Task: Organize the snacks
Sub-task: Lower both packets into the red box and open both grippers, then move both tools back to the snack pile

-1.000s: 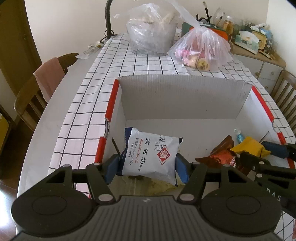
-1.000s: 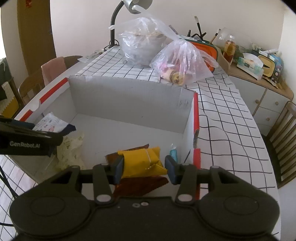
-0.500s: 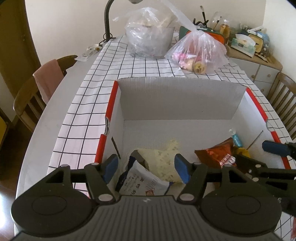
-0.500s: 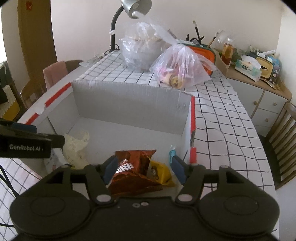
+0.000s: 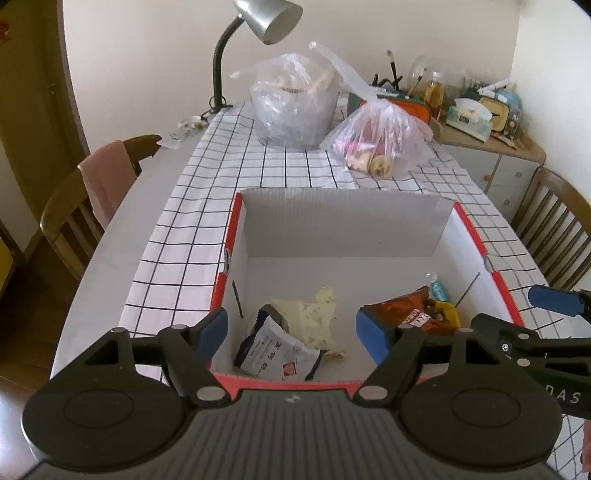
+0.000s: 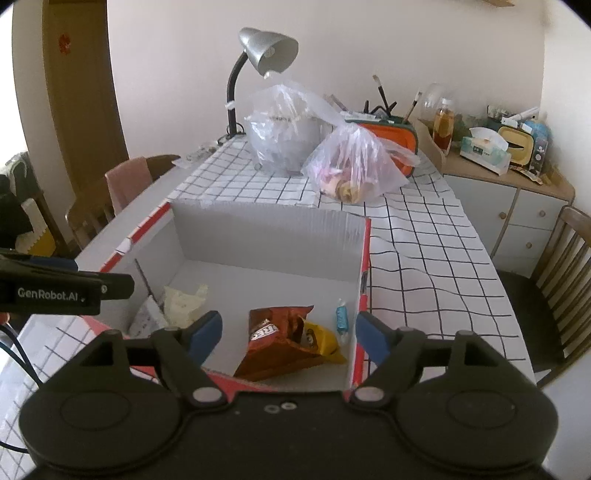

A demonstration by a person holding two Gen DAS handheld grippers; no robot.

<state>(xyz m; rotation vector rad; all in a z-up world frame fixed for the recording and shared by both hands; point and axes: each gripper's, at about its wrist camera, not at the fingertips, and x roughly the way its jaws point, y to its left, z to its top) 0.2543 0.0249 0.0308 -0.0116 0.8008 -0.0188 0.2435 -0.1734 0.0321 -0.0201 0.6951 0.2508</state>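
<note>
A white cardboard box [image 5: 343, 225] with red rims [image 6: 364, 273] sits on the checked tablecloth. Inside lie a white milk-snack packet [image 5: 277, 350], a pale yellow packet [image 5: 310, 314], a brown chip bag [image 5: 402, 314] [image 6: 275, 343], a yellow packet [image 6: 319, 338] and a small blue candy [image 6: 341, 319]. My left gripper [image 5: 291, 334] is open and empty, above the box's near edge. My right gripper [image 6: 290, 332] is open and empty, above the near right corner of the box.
Two clear plastic bags [image 5: 295, 107] [image 5: 380, 144] and a desk lamp [image 5: 258, 29] stand at the table's far end. Wooden chairs flank the table [image 5: 81, 206] [image 6: 554, 288]. A cluttered sideboard [image 6: 509, 173] stands at the back right.
Both grippers opened and dropped their packets into the box: the white packet from the left, the yellow one from the right. Both then pulled back and up.
</note>
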